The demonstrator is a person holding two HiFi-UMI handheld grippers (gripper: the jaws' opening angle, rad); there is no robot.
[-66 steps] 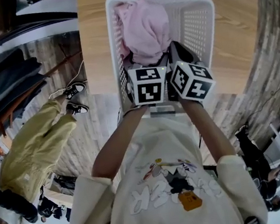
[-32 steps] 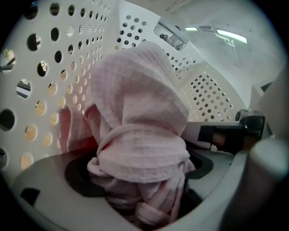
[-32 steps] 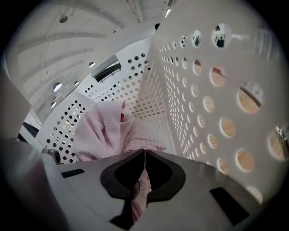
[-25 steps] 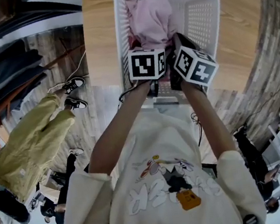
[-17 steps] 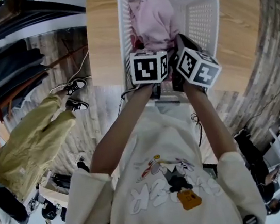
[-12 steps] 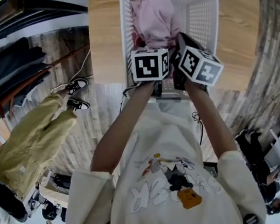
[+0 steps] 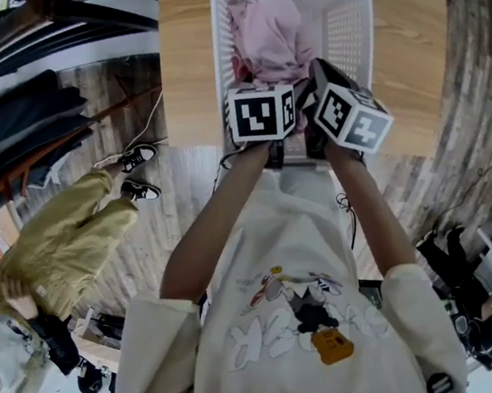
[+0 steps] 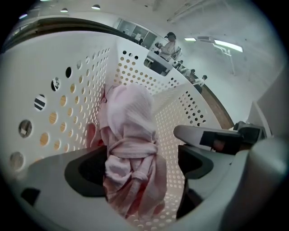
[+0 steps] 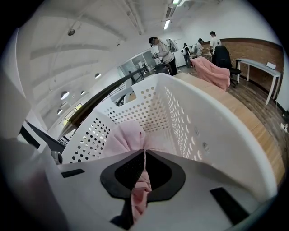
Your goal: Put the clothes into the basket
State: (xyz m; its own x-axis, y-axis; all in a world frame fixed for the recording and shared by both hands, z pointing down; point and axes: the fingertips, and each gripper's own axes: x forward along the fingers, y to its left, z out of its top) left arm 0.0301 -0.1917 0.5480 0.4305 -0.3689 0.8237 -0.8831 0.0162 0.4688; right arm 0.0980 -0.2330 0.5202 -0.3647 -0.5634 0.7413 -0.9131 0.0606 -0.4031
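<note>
Two tools, one basket, both tools reaching into it from the near end. One white perforated basket (image 7: 358,28) stands on the wooden worktop (image 7: 183,54), its near end at the worktop's edge. One pink garment (image 7: 272,36) lies bunched inside, heaped against the left wall and rising nearly to the rim. Left tool (image 8: 140,173): released, jaws standing wide apart, with the knotted lower part of the garment hanging between them; it lies against the left pad, and a gap shows between the cloth and the right pad. Right tool (image 9: 144,155): clenched, the two dark pads pressed together on a thin fold of the same pink garment, which runs out below them. Two marker cubes (image 7: 261,113) sit side by side just above the basket's near rim in the head view, almost touching. A second pink cloth (image 9: 210,72) lies heaped at the far end of the worktop, well apart from the basket. One bystander in olive-yellow clothes (image 7: 62,255) stands on the floor to the left of the worktop.
</note>
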